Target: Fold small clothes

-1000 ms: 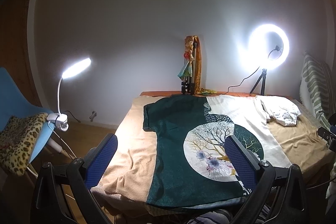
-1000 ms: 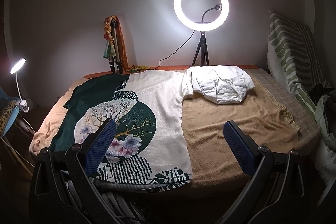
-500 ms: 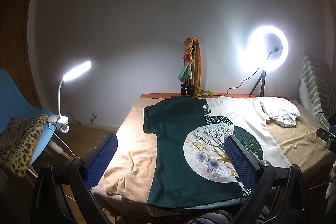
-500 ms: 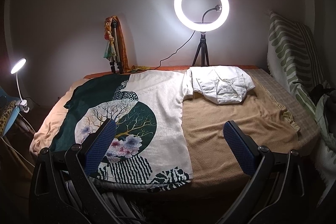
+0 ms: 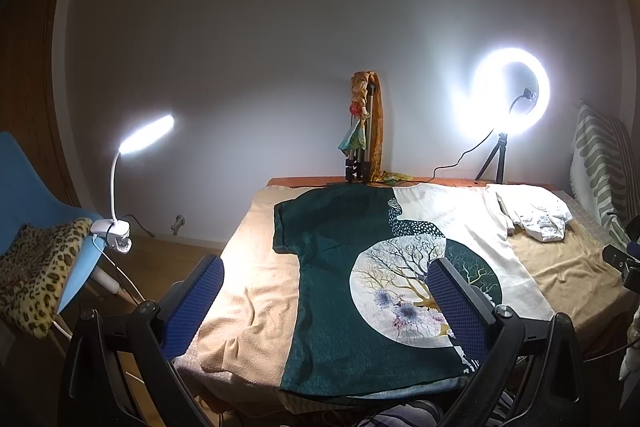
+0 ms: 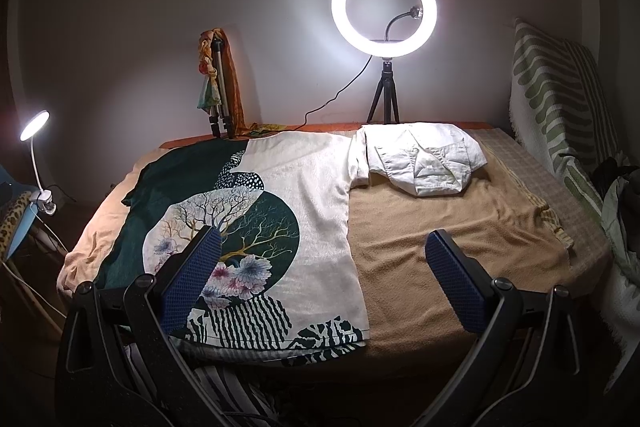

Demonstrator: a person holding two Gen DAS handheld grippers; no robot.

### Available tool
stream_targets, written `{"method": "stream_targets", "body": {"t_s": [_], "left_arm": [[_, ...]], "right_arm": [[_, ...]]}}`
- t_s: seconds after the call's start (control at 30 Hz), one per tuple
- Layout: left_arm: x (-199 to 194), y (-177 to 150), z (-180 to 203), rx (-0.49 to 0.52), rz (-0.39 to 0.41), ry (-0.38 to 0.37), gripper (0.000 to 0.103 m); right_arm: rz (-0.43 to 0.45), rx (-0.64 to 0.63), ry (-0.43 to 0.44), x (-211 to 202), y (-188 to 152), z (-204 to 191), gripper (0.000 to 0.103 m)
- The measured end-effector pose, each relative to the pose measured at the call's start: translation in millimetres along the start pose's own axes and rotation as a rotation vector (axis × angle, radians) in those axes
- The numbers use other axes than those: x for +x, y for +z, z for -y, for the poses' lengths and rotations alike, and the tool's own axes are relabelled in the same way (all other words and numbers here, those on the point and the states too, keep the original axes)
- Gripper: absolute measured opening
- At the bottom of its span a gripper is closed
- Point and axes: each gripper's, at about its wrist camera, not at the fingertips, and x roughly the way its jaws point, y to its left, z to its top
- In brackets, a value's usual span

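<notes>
A green and cream T-shirt with a round tree print [image 5: 372, 267] [image 6: 256, 211] lies spread flat on the tan-covered table [image 5: 256, 291] [image 6: 448, 243], its hem toward me. A folded white garment [image 5: 536, 215] [image 6: 424, 159] sits at the far right, touching the shirt's right sleeve. My left gripper [image 5: 324, 291] is open and empty, held above the shirt's near left part. My right gripper [image 6: 320, 267] is open and empty, held above the shirt's near right edge.
A ring light on a tripod [image 6: 384, 19] and a folded tripod wrapped in cloth [image 6: 218, 83] stand at the table's back edge. A clip lamp [image 5: 120, 227] and a blue chair with leopard fabric [image 5: 36, 259] stand left. Striped fabric [image 6: 560, 99] hangs at right.
The left gripper's view has shifted slightly, the scene sinking a little in frame. The right gripper and the clothes have not moved.
</notes>
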Motion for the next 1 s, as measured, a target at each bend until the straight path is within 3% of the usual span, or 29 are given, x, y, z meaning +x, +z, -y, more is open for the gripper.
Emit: {"method": "stream_targets", "body": {"t_s": [1.0], "left_arm": [[13.5, -16.3, -17.9, -0.024, -0.018, 0.009, 0.102]], "right_arm": [[0.004, -0.042, 0.014, 11.9, 9.7, -16.3, 0.103]]}}
